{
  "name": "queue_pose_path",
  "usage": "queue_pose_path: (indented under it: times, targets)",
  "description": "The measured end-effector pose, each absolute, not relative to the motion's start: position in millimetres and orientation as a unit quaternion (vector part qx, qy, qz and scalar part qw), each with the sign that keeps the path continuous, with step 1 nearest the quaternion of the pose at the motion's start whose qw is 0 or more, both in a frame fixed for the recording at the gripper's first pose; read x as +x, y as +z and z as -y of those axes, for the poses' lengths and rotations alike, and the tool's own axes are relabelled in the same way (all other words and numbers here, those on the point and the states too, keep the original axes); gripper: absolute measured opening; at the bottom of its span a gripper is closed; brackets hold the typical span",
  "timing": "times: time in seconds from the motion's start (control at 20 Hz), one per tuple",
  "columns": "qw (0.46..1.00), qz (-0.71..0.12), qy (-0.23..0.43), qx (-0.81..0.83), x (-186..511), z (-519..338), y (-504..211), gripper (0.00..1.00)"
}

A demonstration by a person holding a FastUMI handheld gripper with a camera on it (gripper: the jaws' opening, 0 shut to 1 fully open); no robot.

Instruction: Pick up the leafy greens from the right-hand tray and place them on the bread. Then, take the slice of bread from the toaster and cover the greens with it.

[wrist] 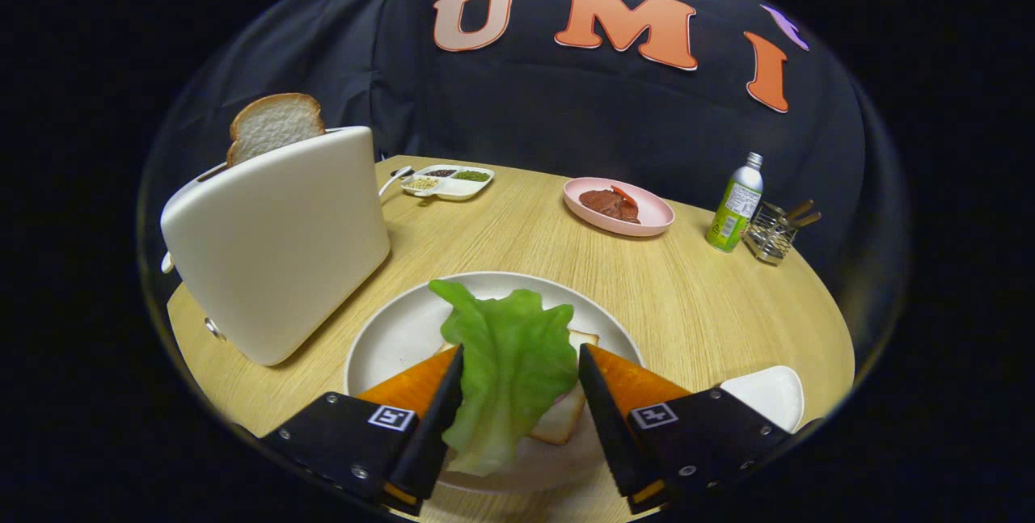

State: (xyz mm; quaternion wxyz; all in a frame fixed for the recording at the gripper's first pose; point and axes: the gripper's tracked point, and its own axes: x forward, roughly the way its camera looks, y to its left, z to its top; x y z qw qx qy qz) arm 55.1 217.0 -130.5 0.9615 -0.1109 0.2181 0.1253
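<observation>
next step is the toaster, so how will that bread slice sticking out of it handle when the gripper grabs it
The bread slice stands upright, about half clear of the toaster, so it probably lifts straight out. It looks soft, so a hard squeeze may dent it. The gripper is open around the leafy greens.

Between your gripper's (520,361) parted matt black fingers (433,418) lies the leafy greens (505,361), waxy and plastic-looking, on pale, porous bread (566,418). Beneath sits a smooth cream plate (388,337) on a light wood-grain table (711,297). Ahead to your left, the toaster (275,240) looks satin, smooth plastic.
</observation>
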Motion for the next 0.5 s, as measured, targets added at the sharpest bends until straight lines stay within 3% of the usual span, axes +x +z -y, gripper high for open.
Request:
queue_pose_path:
  times: [0.1, 0.15, 0.5]
  targets:
    - [0.964, -0.211, 0.114, -0.111, 57.5, -212.3, -127.1, 0.96]
    - [0.966, -0.205, 0.113, -0.108, 56.9, -211.6, -122.4, 0.99]
    - [0.973, -0.167, 0.132, -0.093, 43.5, -229.5, -85.9, 0.99]
